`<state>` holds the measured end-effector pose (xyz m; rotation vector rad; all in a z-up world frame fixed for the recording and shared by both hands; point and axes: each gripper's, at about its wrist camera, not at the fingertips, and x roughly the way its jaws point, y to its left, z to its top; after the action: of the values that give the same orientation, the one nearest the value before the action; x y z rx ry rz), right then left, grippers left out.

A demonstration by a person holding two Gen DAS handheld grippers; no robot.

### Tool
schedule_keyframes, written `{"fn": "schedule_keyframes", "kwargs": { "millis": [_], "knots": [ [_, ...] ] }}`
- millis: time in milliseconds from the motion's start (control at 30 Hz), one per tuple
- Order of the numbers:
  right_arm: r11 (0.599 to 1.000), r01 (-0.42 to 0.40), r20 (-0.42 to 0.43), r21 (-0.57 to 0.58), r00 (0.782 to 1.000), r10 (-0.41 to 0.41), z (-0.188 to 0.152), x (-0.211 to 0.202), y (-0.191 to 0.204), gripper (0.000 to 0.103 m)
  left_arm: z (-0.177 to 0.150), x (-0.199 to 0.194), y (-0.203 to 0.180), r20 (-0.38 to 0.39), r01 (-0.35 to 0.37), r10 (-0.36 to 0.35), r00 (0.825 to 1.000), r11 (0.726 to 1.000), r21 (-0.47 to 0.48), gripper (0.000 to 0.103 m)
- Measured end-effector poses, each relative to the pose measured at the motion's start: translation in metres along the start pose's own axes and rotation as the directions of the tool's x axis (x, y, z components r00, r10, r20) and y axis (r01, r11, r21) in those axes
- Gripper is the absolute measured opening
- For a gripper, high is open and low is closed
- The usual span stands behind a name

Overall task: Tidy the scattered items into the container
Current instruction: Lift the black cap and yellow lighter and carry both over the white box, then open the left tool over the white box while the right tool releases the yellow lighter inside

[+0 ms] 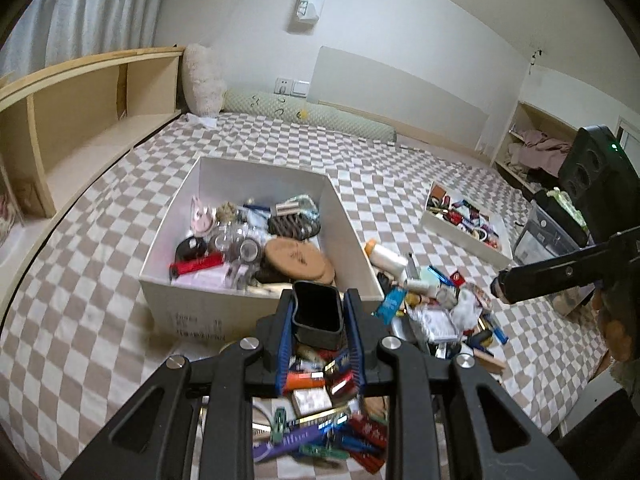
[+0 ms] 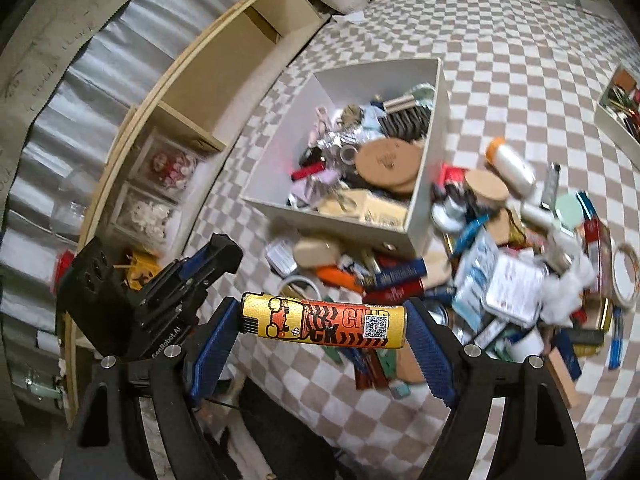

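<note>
Clutter is sitting partly sorted: the white box (image 1: 256,216) in the middle of the left-wrist frame is already holding a low layer of things, among them cork discs (image 1: 296,258), a red stick and clear tape rolls, while a dense pile (image 2: 520,272) is lying loose on the checked bed (image 1: 100,240), at the right of the right-wrist frame and just beside the box. By my judgement the job is somewhere near halfway, with most of the pile left to shift. A second, shallower tray (image 1: 466,220) of small bits is sitting well apart at right

Both tools are carrying loads. The left hand-held gripper (image 1: 318,320) is clamping a small dark case (image 1: 318,312), matte, rounded at the corners, standing on end between the blue ribbed pads, near the bottom centre of its frame and in front of the box's near wall. The right hand-held gripper (image 2: 324,322) is clamping a yellow tube (image 2: 324,322) by its two ends, lying crosswise; it is glossy, cylindrical, printed in orange and black with a QR square

The box looks like stiff card with smooth walls. The pile is mixing foil wrappers, plastic bottles, flat tins and crumpled tissue
</note>
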<state>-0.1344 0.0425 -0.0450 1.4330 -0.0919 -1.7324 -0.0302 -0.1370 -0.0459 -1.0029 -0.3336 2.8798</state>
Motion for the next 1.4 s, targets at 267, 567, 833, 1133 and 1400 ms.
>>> {"fn": "schedule_keyframes", "kwargs": {
  "millis": [267,567,833,1133,1400],
  "knots": [
    [0.999,-0.028,0.047,0.031,0.999,0.027,0.042,-0.006,-0.003,0.082,0.029,0.026,0.011,0.01,0.028,-0.028,1.0,0.999,-0.035,0.024],
    [0.997,-0.045,0.091,0.059,0.995,0.039,0.082,-0.003,-0.006,0.082,0.052,0.063,0.022,-0.007,0.062,-0.063,0.998,0.994,-0.093,0.024],
    [0.994,-0.071,0.112,0.081,0.992,0.062,0.117,0.018,-0.01,0.082,0.059,0.104,0.031,-0.08,0.031,-0.037,0.996,0.997,-0.075,0.024],
    [0.989,-0.083,0.076,0.121,0.994,0.074,0.139,0.058,-0.029,0.082,0.057,0.15,0.048,-0.203,-0.014,-0.007,0.979,0.995,-0.102,0.024],
    [0.986,-0.081,0.076,0.148,0.995,0.07,0.155,0.079,-0.045,0.082,0.053,0.171,0.052,-0.244,-0.046,0.034,0.969,0.998,-0.046,0.024]
  ]
}}
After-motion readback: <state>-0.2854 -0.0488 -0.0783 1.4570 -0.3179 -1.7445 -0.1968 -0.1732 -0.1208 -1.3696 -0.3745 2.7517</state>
